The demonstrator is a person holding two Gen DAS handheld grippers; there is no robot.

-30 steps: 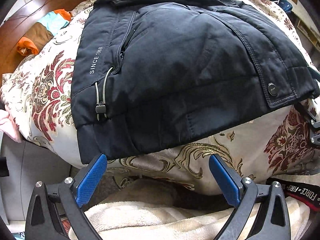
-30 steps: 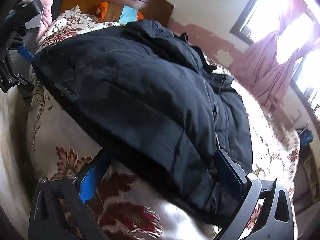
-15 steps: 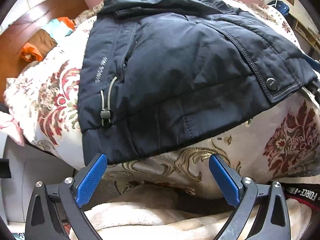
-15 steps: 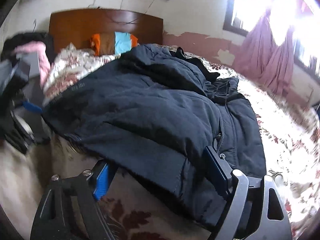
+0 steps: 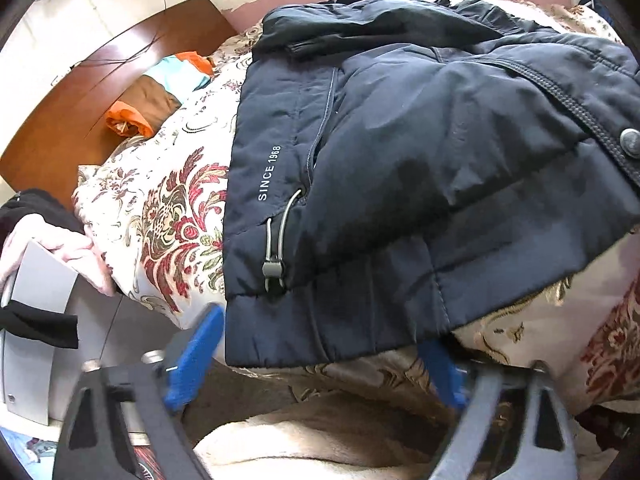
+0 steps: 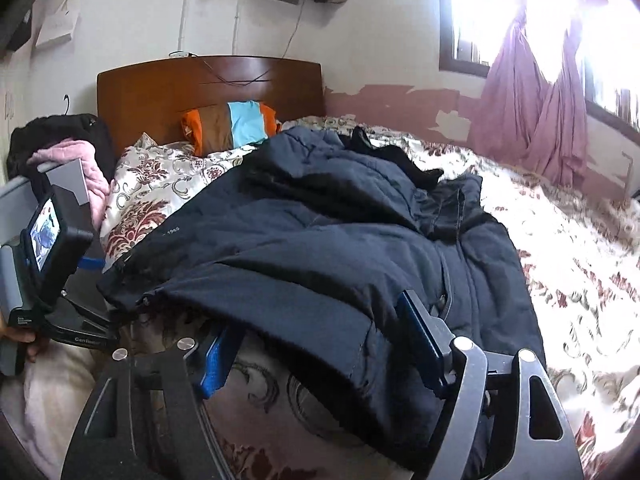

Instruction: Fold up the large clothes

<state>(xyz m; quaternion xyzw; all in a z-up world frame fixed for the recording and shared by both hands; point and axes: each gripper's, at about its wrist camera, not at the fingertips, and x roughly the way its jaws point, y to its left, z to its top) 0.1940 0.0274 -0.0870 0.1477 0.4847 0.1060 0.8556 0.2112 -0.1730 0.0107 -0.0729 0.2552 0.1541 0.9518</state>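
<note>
Bed (image 6: pixel 560 240) with floral cover fills both views; wooden headboard (image 6: pixel 208 92) upper left of centre in right wrist view, upper left in left wrist view. Dark navy jacket (image 5: pixel 420 184) sprawls across the bed, centre to right of left wrist frame; its hem hangs over the bed edge at lower centre. In right wrist view the jacket runs from centre to lower right. Purple curtain (image 6: pixel 532 116) at upper right by a bright window. Orange, brown and blue pillow (image 6: pixel 232 124) against the headboard. Left gripper (image 5: pixel 320 364) at bottom of frame, jaws wide apart, hem corner just between the blue pads (image 5: pixel 192 360), nothing clamped. Right gripper (image 6: pixel 320 344) lower centre, jaws spread wide, jacket hem lying between them, not pinched. "SINCE 1988" print (image 5: pixel 270 174) left of centre, drawcord toggle (image 5: pixel 274 268) just below it. Snap button (image 5: pixel 630 140) at right edge.
</note>
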